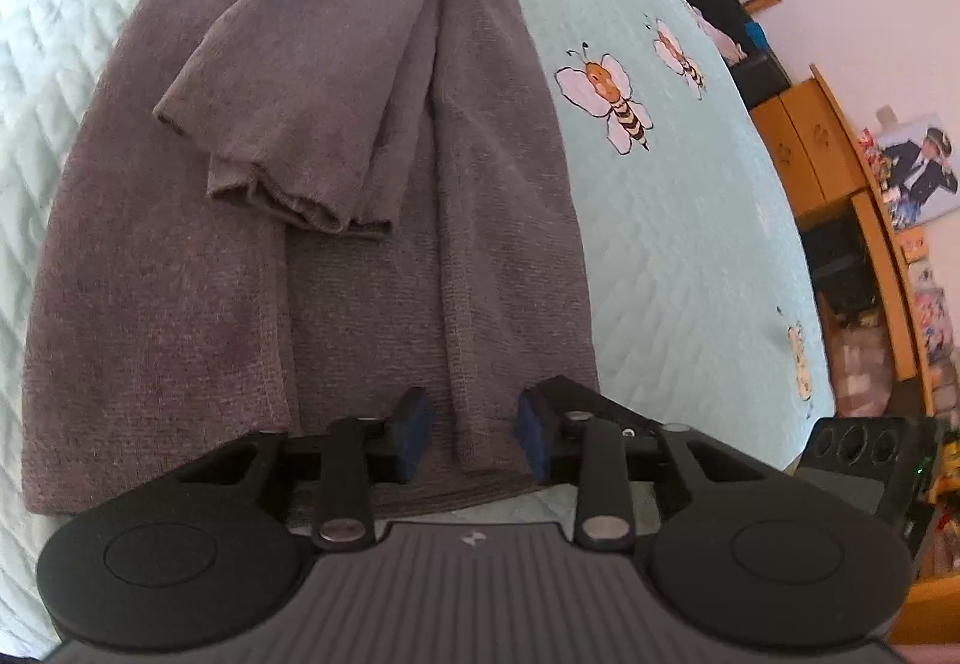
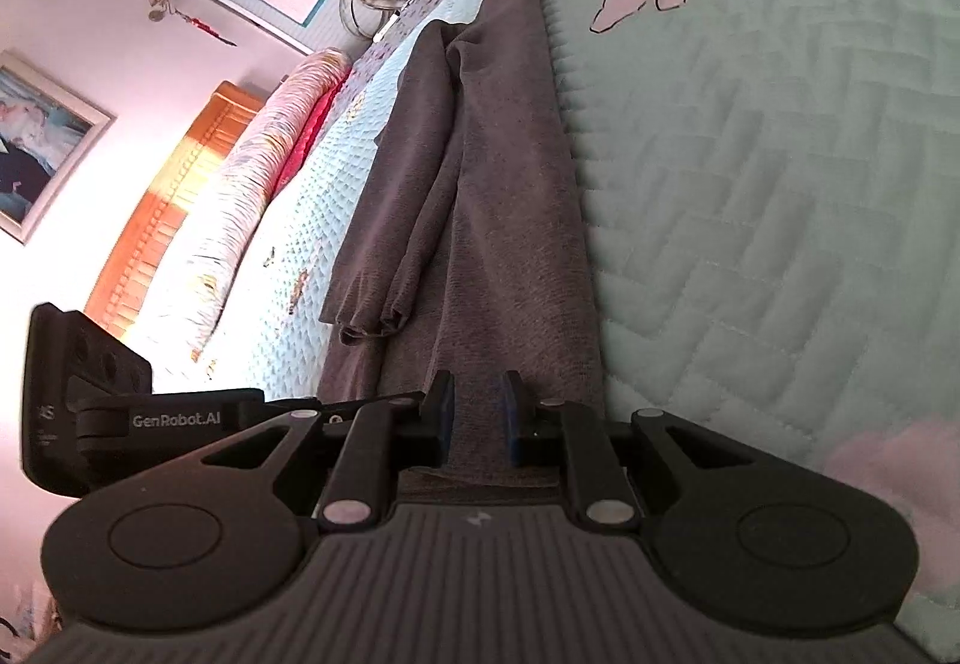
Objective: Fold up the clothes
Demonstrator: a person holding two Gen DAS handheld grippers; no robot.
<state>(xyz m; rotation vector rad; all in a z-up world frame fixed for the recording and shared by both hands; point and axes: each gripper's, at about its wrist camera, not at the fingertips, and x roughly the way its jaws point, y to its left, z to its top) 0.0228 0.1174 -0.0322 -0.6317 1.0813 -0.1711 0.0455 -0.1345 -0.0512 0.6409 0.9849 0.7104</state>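
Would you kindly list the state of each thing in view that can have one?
Grey top: lying flat on the bed, sides folded in.
Sleeve: folded across the body.
Left gripper: jaws around the hem fold, gap showing.
Right gripper: jaws around the hem, nearly closed.

— How does the left black two-finger gripper (image 1: pixel 472 436) stand?
— Tilted downward, its blue-padded fingers (image 1: pixel 414 433) a little apart, not pressing together.
— And the right black two-finger gripper (image 2: pixel 478 418)?
— Angled down more shallowly, fingers (image 2: pixel 444 412) narrowly parted.
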